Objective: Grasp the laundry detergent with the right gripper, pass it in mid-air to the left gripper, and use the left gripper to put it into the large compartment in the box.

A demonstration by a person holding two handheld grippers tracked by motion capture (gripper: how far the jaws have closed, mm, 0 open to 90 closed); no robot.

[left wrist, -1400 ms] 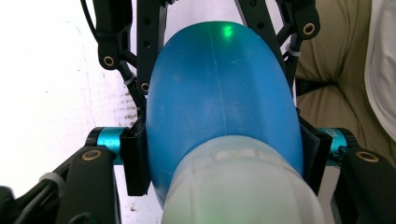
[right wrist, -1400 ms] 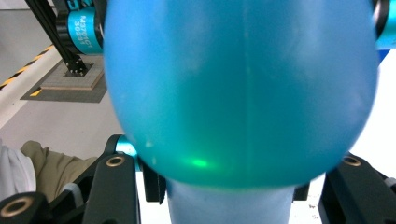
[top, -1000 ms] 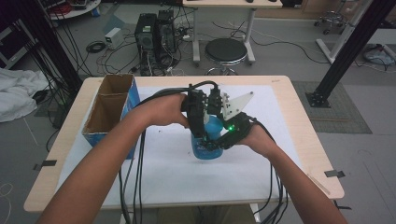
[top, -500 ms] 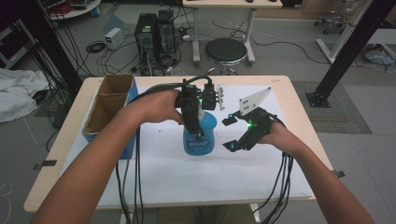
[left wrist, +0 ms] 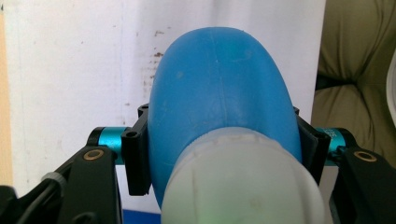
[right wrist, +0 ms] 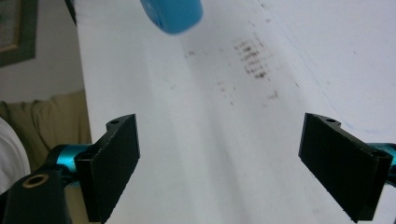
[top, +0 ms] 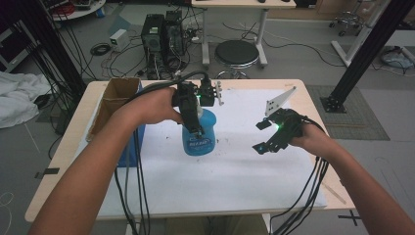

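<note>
Left hand-held gripper clamping one blue bottle, right hand-held gripper (jaws apart)

White label on the blue bottle, lettering too blurred to read, no other legible text

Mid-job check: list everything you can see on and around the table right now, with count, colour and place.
Bottle: one, blue with a pale cap, centre of the table, clamped near its top by the left gripper.
Cardboard box: one, brown, open, left edge of the table.
White sheet: one, covers most of the tabletop, faintly speckled.
Table: one, light wood.
Stool: one, black round seat, on the floor behind the table.
Computer tower: dark, on the floor behind the table, among cables.
Left gripper: black, shut on the bottle.
Right gripper: black, jaws wide apart, above the sheet to the right of the bottle.
</note>
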